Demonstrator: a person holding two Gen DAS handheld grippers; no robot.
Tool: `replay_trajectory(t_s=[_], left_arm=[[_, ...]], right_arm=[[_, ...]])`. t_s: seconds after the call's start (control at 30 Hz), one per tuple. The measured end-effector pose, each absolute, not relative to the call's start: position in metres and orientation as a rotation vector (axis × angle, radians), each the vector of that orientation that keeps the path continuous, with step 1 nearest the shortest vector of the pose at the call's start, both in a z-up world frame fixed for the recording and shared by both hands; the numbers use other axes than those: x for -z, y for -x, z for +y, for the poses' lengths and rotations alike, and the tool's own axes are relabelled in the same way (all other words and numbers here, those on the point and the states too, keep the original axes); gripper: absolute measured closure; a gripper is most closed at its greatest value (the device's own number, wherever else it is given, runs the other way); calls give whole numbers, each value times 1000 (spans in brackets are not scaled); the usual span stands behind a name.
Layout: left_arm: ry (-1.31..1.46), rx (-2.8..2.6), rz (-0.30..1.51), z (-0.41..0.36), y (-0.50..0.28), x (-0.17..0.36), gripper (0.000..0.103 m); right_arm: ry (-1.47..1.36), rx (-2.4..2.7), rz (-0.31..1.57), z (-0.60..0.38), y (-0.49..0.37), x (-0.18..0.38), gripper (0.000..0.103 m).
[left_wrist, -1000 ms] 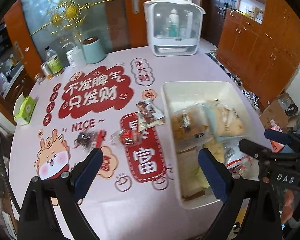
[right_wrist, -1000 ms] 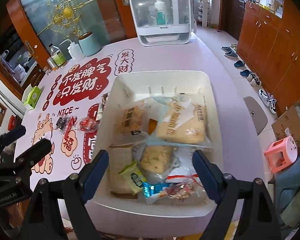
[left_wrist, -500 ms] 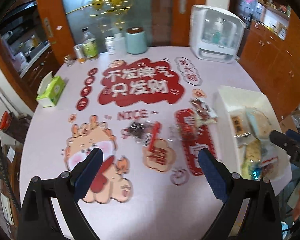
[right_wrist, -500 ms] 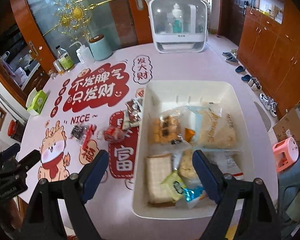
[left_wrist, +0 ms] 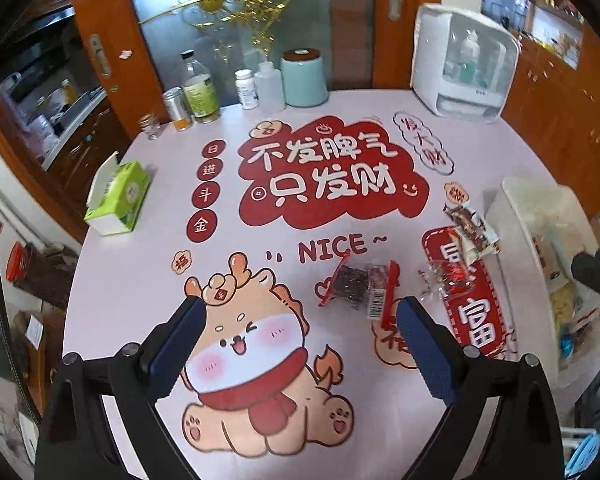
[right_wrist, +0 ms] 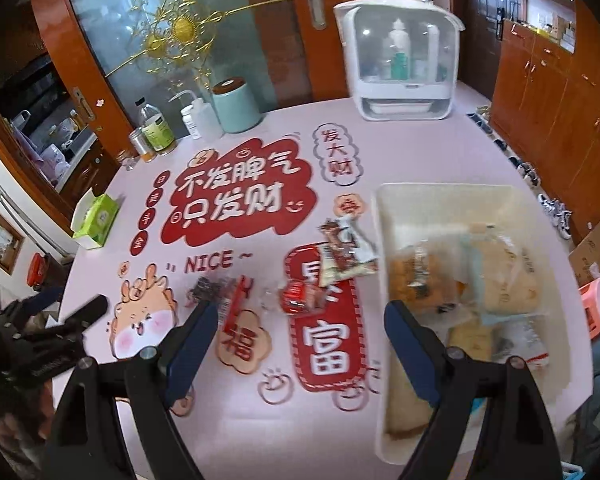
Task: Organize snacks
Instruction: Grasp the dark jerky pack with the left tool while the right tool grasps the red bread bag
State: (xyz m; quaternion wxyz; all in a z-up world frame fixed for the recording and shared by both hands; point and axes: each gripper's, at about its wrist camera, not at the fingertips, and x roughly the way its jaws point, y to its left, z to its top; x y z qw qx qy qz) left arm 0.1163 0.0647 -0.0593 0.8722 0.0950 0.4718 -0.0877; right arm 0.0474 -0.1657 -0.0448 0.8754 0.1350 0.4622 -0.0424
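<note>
Three loose snacks lie on the printed tablecloth: a dark snack in a red-edged clear pack (left_wrist: 358, 288) (right_wrist: 216, 294), a small red wrapped snack (left_wrist: 448, 278) (right_wrist: 296, 294), and a brown-and-white packet (left_wrist: 474, 232) (right_wrist: 346, 254) next to the bin. A white bin (right_wrist: 384, 216) (left_wrist: 508, 216) at the right holds several bagged snacks. My left gripper (left_wrist: 300, 344) is open and empty above the cartoon print, left of the dark snack. My right gripper (right_wrist: 296, 350) is open and empty above the table, just left of the bin; its tip (left_wrist: 596, 270) also shows in the left wrist view.
A green tissue box (left_wrist: 118, 198) sits at the left edge. Bottles, jars and a teal canister (left_wrist: 304, 78) stand along the far edge. A white dispenser cabinet (right_wrist: 400, 64) stands at the back right. A pink stool (right_wrist: 598, 304) is on the floor at the right.
Both grippers have swung left, away from the bin. The bin has slid to the right of both views and the loose snacks now lie nearer the middle.
</note>
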Motion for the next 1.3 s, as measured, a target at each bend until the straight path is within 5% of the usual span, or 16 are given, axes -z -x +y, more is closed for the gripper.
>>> replay_trajectory(t_s=[0.77,1.03,1.1,1.13,1.3], left_arm=[[-222,313,1265,18,-210,223,11],[-231,324,1263,8,-216,235,27],[-242,339,1244,4,-213,232,55],[-249,344,1237,3,-211,230,59],[-234,331,1257,2,-209,226,63]], right_arm=[[-388,220,1267,-155,-156,197,19],[-377,215,1289,-161,-159,221,23],[-358,201,1283,-159,-159,221,26],[-352,195,1279,-158,-158,221,28],[-339,166,1264,-155,-154,220,36]])
